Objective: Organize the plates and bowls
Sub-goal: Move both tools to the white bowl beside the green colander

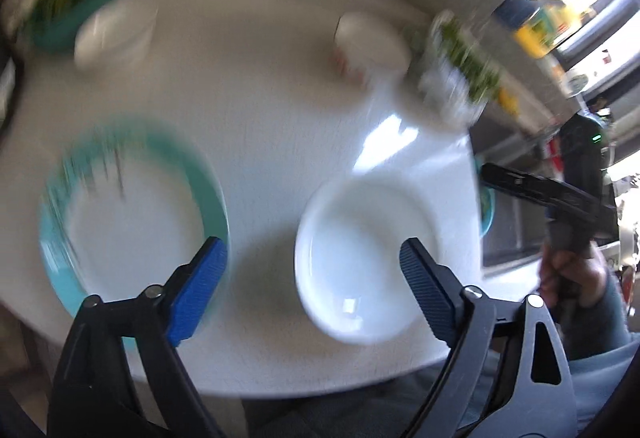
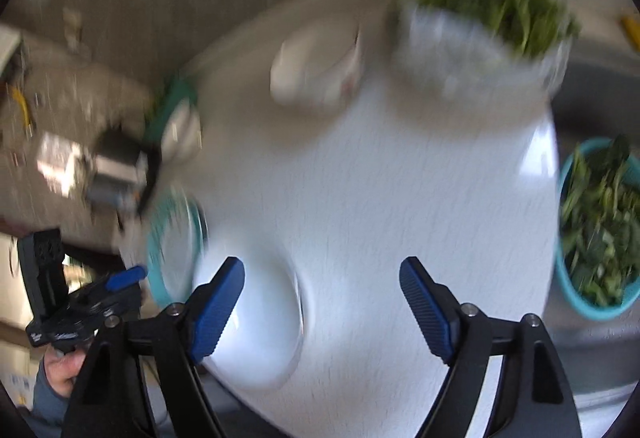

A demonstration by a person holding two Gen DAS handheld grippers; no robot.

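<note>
Here: both grippers, L [image 1: 312, 288] & R [image 2: 322, 304], jaws wide, nothing held. White bowl [image 1: 366, 262] beside teal-rimmed plate [image 1: 132, 213] on white table [image 1: 260, 117], near edge. Risk: blurred view, misjudged reach could nudge bowl off table.

Motion blur is smearing both views. Teal-rimmed plate [image 1: 132, 213] pattern is smearing at 11 o'clock, unreadable. Cup [image 1: 370, 45] print is blurring, can't tell. Right wrist view: white bowl [image 2: 256, 322] is hiding partly behind the left finger. Teal greens bowl [image 2: 600, 230] is getting cut off at 3 o'clock.
</note>
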